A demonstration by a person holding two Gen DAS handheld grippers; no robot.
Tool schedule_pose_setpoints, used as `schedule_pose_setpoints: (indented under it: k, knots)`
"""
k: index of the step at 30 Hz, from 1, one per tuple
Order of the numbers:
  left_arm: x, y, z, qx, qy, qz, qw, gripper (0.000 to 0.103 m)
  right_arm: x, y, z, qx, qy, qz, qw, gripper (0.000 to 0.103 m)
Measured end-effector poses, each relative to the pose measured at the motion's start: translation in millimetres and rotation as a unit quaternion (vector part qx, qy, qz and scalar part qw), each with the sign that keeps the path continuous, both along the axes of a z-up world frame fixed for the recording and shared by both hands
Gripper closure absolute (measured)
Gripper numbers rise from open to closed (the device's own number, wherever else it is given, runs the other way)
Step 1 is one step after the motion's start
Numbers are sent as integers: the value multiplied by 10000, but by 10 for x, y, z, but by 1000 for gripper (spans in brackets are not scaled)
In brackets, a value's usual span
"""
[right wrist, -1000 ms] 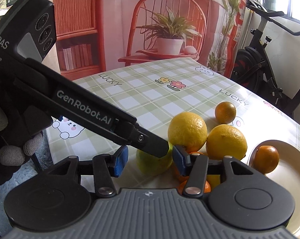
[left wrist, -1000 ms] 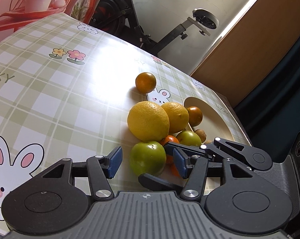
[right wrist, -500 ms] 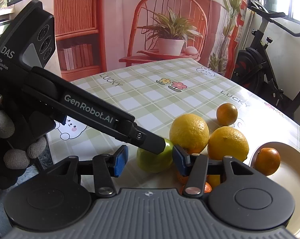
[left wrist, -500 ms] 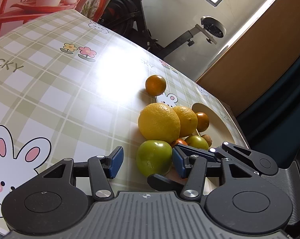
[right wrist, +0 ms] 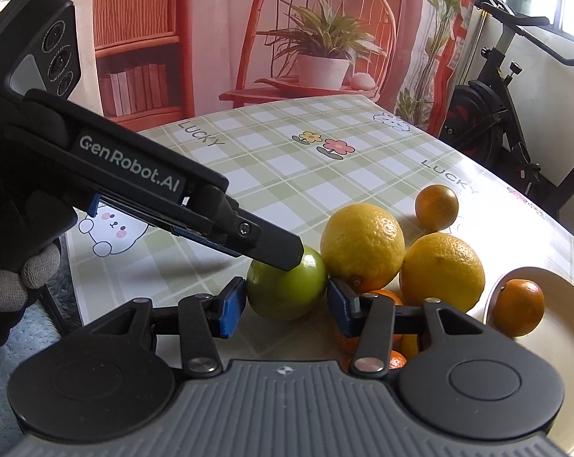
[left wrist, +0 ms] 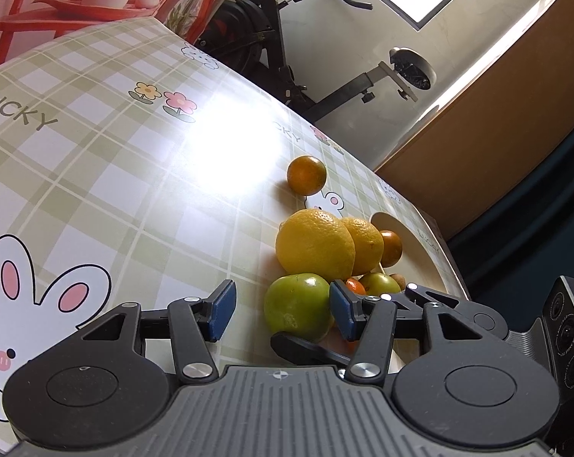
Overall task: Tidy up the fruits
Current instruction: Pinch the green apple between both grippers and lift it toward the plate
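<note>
Two handheld grippers meet at a green fruit among a heap of citrus on a checked tablecloth.

The table (right wrist: 271, 152) wears a pale green plaid cloth printed with rabbits, flowers and the word LUCKY; behind it stand a red chair (right wrist: 317, 30) holding a potted plant (right wrist: 321, 49), a bookshelf and an exercise bike (right wrist: 492, 87). The right gripper (right wrist: 285, 301) has its jaws spread around the green fruit (right wrist: 287, 289), pads just beside each flank. The left gripper (left wrist: 279, 306) is also spread, the fruit against its right pad. Counted: two large yellow citrus (right wrist: 363, 245), one orange apart (right wrist: 436, 202), one orange in a cream bowl (right wrist: 549, 361), two green fruits, several small oranges underneath.
</note>
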State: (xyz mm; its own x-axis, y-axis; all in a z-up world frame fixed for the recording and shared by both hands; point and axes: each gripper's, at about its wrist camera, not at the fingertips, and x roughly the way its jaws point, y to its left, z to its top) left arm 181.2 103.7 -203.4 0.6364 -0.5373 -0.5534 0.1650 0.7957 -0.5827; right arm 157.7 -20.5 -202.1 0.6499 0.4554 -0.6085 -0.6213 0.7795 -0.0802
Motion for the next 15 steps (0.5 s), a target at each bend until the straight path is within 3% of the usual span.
schedule_pose_setpoints:
  k: [9, 15]
  knots:
    - [-15, -48, 10, 11, 59, -174, 9998, 49, -39, -40, -10, 65, 6, -80, 9999, 54]
    - [-37, -175, 28, 97, 106, -424, 9990, 59, -93, -99, -6, 212, 75, -154, 9996, 54]
